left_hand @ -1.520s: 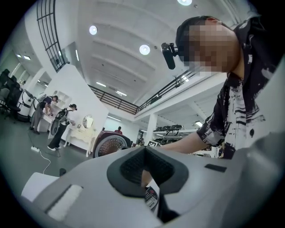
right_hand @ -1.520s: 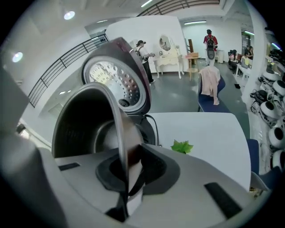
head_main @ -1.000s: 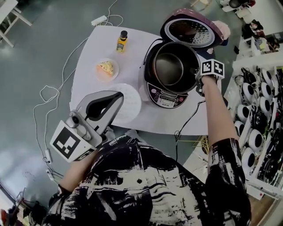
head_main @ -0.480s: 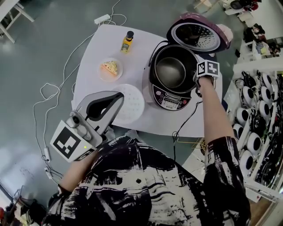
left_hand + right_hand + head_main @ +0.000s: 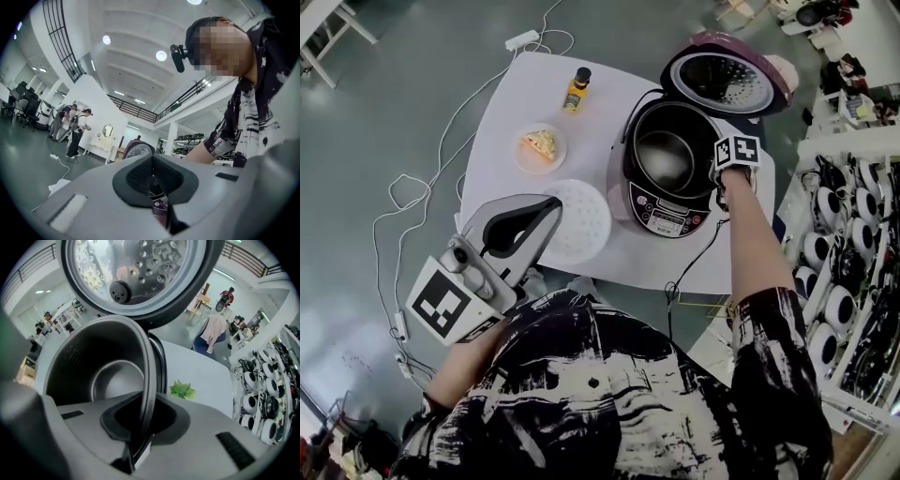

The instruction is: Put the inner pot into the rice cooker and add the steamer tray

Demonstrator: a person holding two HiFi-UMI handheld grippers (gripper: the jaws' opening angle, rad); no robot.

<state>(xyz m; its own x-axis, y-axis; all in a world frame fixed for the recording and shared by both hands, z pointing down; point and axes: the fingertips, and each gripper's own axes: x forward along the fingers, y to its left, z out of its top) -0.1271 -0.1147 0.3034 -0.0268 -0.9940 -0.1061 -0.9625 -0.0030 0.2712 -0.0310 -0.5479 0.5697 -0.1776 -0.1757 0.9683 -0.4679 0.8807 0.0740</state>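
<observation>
the right claw (image 5: 143,416) has sunk with the inner pot (image 5: 666,155), now down inside the rice cooker (image 5: 670,217), its jaws pinching the pot's rim. the left claw (image 5: 546,208) is closed and empty. the steamer tray (image 5: 577,220) lies on the worktop (image 5: 516,112) beside the cooker.

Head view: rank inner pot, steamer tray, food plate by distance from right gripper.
1. Dark metal inner pot, rim clamped in the right gripper.
2. White round perforated steamer tray, to the pot's left.
3. Small round plate of food, farther left, beyond the tray.
</observation>
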